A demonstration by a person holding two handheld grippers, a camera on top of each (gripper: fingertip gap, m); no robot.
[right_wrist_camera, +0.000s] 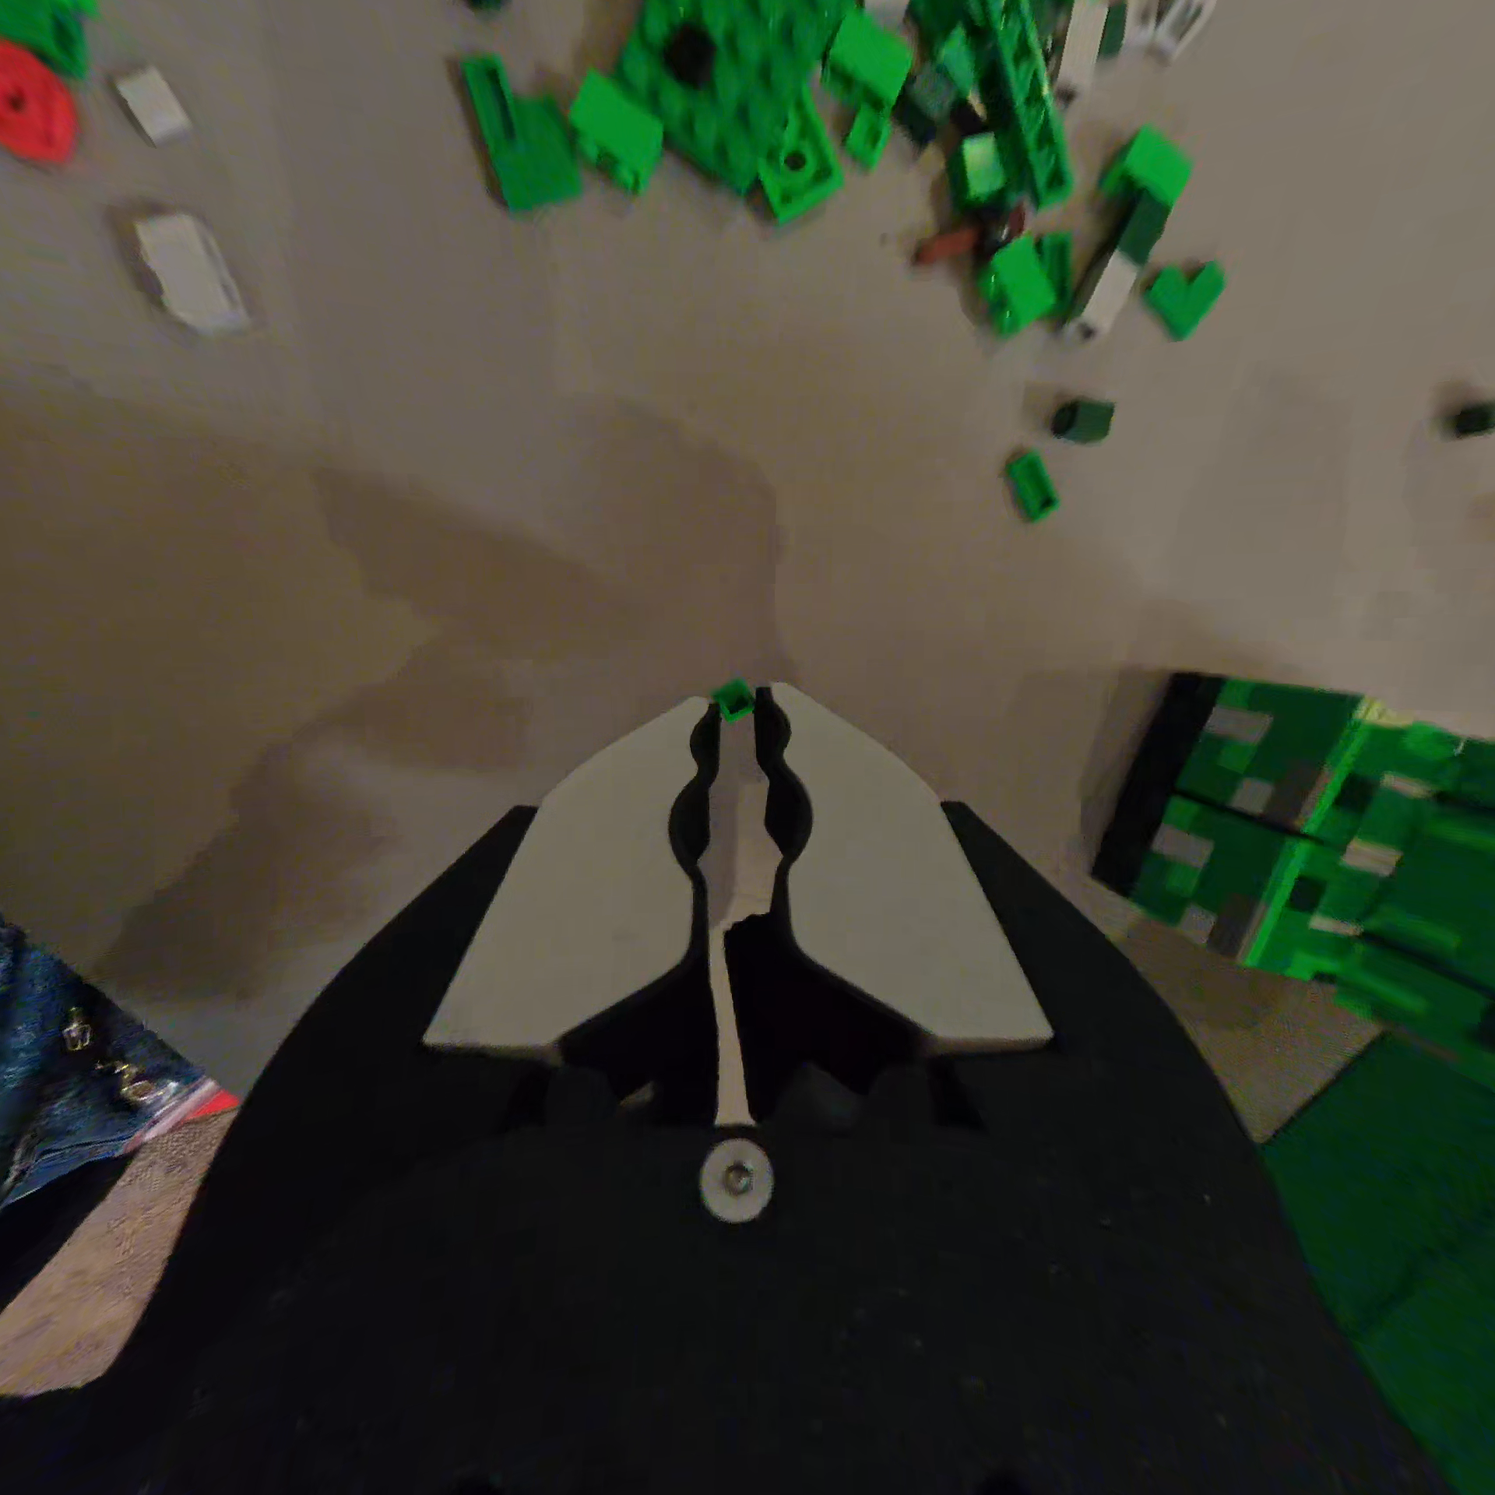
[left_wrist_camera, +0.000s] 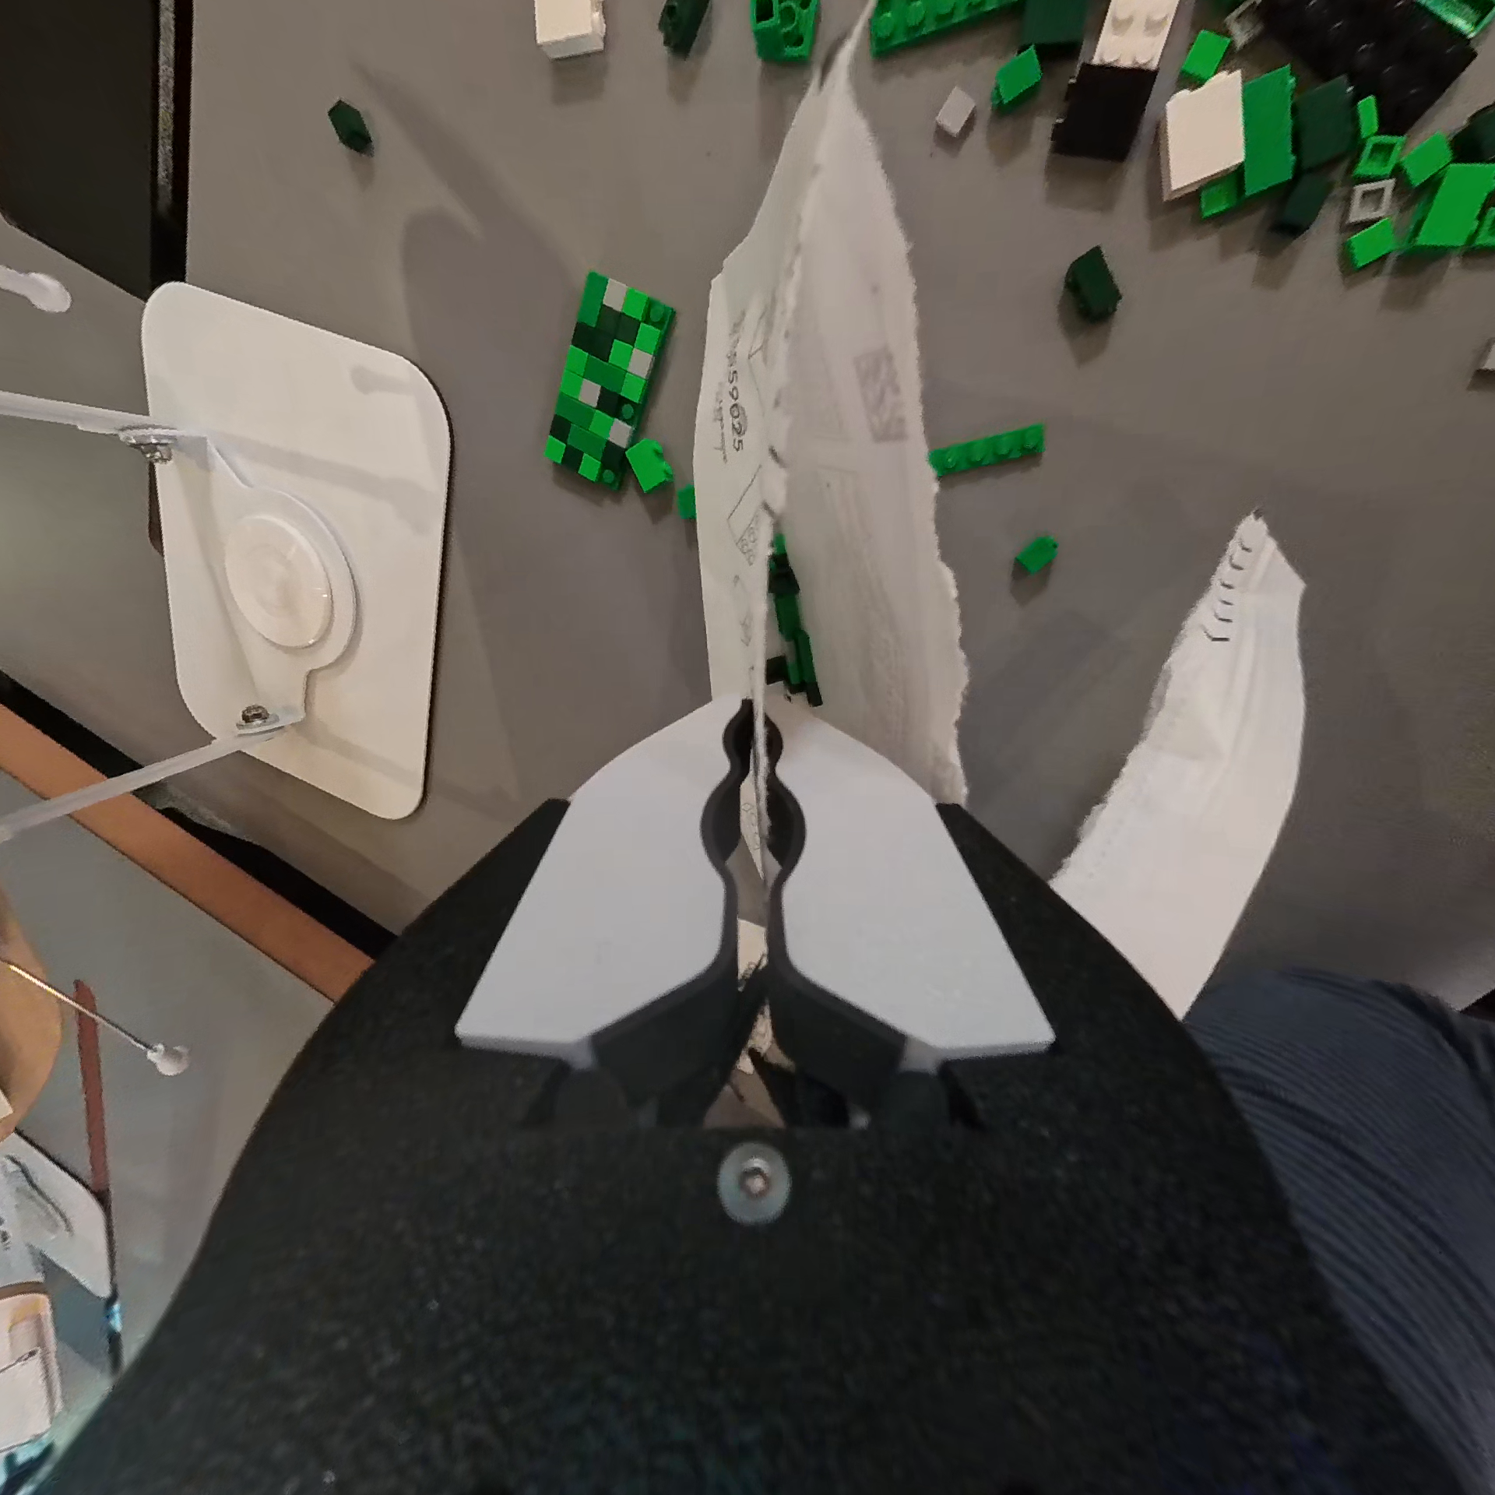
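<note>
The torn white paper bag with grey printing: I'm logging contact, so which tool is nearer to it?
Left. The left tool is clamped on the torn white paper bag's edge; the right tool pinches a small green brick, no bag in its view.

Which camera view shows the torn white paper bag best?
The left wrist view: the left tool is shut on the torn white paper bag, whose ragged edge runs up the frame. The right wrist view shows none of it, only the right tool pinching a small green brick.
</note>
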